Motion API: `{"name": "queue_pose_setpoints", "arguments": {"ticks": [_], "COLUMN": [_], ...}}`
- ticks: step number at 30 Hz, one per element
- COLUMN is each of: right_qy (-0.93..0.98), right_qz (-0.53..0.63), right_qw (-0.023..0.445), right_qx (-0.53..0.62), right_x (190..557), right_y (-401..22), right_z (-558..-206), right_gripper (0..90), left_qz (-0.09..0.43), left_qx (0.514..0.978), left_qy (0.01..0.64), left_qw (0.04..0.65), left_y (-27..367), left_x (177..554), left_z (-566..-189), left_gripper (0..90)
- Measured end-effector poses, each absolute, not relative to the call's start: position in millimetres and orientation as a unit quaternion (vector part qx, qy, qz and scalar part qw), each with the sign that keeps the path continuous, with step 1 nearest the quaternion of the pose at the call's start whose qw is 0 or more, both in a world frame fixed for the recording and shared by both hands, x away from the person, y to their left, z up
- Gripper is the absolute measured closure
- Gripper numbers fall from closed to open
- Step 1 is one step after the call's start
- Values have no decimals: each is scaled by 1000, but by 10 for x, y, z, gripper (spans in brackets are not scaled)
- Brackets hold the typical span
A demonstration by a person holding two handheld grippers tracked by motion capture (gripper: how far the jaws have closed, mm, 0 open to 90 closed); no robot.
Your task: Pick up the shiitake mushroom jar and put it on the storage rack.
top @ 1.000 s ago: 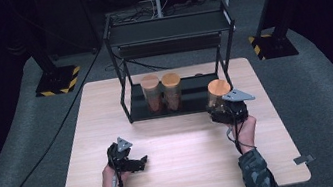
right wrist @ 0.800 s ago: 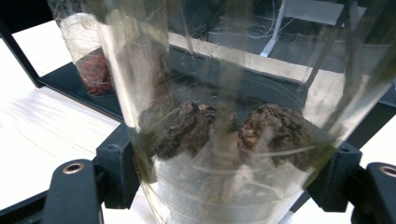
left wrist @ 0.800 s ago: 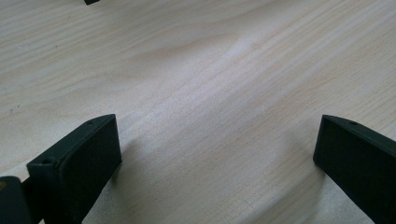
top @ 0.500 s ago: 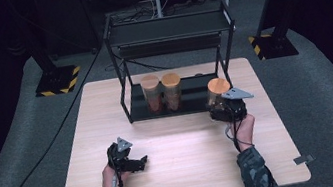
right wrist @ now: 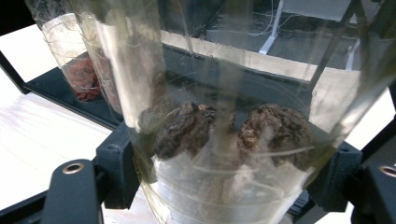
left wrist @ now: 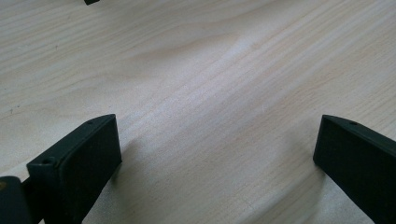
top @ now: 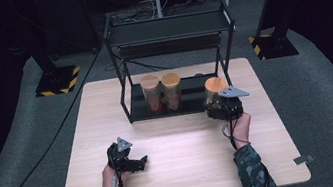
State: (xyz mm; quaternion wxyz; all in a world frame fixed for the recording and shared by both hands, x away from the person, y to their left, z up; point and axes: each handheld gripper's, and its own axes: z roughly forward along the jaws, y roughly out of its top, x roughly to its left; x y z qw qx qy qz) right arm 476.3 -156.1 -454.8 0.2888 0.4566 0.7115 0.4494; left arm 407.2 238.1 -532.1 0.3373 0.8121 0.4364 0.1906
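Left gripper sits low on the near-left part of the table, held in the person's left hand. Jaws spread wide, bare wood grain between them in the left gripper view, nothing held; they point roughly toward table centre

Right gripper is further in on the right, just in front of the rack's lower shelf, held by the right hand. Jaws clamped on a clear jar with a round wooden lid. In the right gripper view the pads grip the jar from both sides low on its wall

Jar stands about upright, long axis vertical, lid up. It tilts slightly in the right gripper view, but that camera turns with the hand. Whether the base rests on the table or is lifted I can't tell. Contents: a few dark brown wrinkled lumps in the bottom, like dried fruit or nuts

No label, brand or writing readable on the jar, lid or grippers

Behind it, two more jars with matching wooden lids stand side by side, touching, on the left-centre of the lower shelf. Both upright; the left one holds reddish stuff, same seen in the right gripper view. Held jar is apart from that pair, to their right

Top shelf of the rack looks bare. Further back: floor, a stand foot with yellow-black hazard stripes at left, another at right
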Motion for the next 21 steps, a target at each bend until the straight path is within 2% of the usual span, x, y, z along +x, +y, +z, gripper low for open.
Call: {"name": "queue_pose_setpoints", "arguments": {"ticks": [21], "right_qy": [704], "right_qz": [448], "right_qw": [292], "right_qx": [467], "right_x": [4905], "right_y": [-1518], "right_z": [-4582], "right_gripper": [248], "left_qz": [191], "left_qx": [812], "left_qy": [436], "left_qw": [337], "left_y": [2381], "left_x": [4072], "left_z": [-5321], "left_gripper": [1]}}
